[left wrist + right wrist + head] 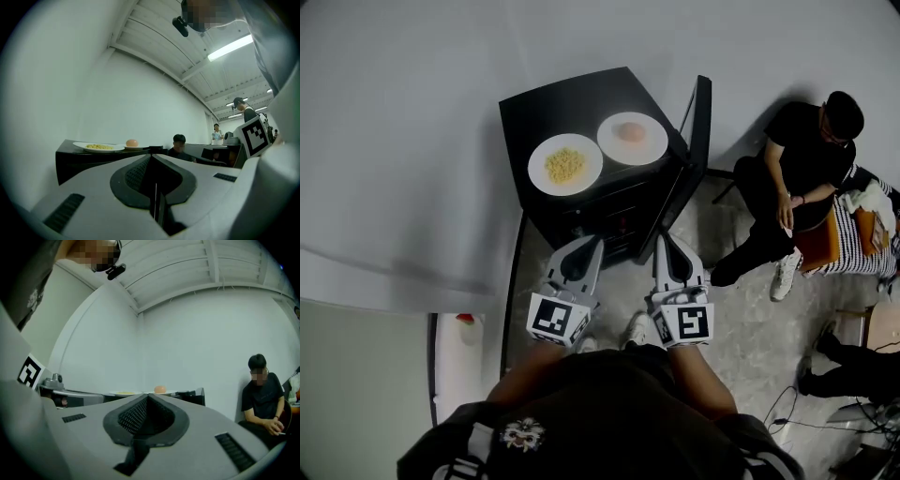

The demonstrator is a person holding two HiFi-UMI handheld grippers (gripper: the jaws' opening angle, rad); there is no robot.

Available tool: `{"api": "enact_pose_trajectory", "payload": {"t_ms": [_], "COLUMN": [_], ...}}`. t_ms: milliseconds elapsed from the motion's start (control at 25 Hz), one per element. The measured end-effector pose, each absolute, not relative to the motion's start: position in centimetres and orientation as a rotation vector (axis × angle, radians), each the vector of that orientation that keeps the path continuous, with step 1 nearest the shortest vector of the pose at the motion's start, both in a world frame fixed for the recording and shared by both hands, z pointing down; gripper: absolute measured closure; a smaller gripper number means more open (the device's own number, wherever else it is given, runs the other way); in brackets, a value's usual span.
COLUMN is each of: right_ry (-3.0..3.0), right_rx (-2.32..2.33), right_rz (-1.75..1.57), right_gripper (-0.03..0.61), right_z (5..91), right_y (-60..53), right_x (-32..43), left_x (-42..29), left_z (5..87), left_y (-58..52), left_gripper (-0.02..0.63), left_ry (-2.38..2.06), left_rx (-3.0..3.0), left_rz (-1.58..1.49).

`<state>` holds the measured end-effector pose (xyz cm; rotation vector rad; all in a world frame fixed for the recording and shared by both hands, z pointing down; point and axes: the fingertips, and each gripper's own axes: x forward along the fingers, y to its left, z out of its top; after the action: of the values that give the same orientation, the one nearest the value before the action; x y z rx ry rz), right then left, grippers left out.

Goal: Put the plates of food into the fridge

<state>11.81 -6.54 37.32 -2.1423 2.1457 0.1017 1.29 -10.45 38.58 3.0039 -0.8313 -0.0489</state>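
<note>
Two white plates rest on top of a small black fridge (525, 112). The left plate (536, 178) carries yellow food, the right plate (654, 145) a pink round piece. The fridge door (696, 131) stands open to the right. My left gripper (592, 242) and right gripper (660, 240) are both shut and empty, held side by side just in front of the fridge, below its top. In the left gripper view the yellow-food plate (77, 145) and the pink food (132, 142) show ahead on the fridge top. The right gripper view shows the pink food (160, 389) beyond the jaws.
A person in black (797, 178) sits to the right of the open door, on a chair by a striped cloth. Another person's legs (834, 370) are at the lower right, with cables on the floor. A white wall runs behind and left of the fridge.
</note>
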Motion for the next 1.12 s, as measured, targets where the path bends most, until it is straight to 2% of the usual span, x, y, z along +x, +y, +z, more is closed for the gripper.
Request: {"api": "enact_pose_trajectory", "payload": {"t_ms": [560, 880, 1120], "right_ry": [2.304, 2.29, 2.232], "right_rx": [-1.863, -1.856, -1.833], "right_rz": [-0.055, -0.046, -0.207], "right_gripper": [0.555, 0.555, 0.554], "right_z": [38.3, 37.4, 37.2], "right_y": [-10.1, -12.0, -13.5], "right_x": [15.6, 14.6, 14.7], "left_x": [5.3, 4.2, 2.8], "left_z": [38.7, 39.4, 39.0], "left_y": [-11.5, -11.6, -13.2], "left_gripper": [0.592, 0.592, 0.592], "left_ry": [-1.085, -1.087, -1.091], "left_rx": [2.916, 2.927, 2.926], "left_rz": [0.018, 0.045, 0.023]}}
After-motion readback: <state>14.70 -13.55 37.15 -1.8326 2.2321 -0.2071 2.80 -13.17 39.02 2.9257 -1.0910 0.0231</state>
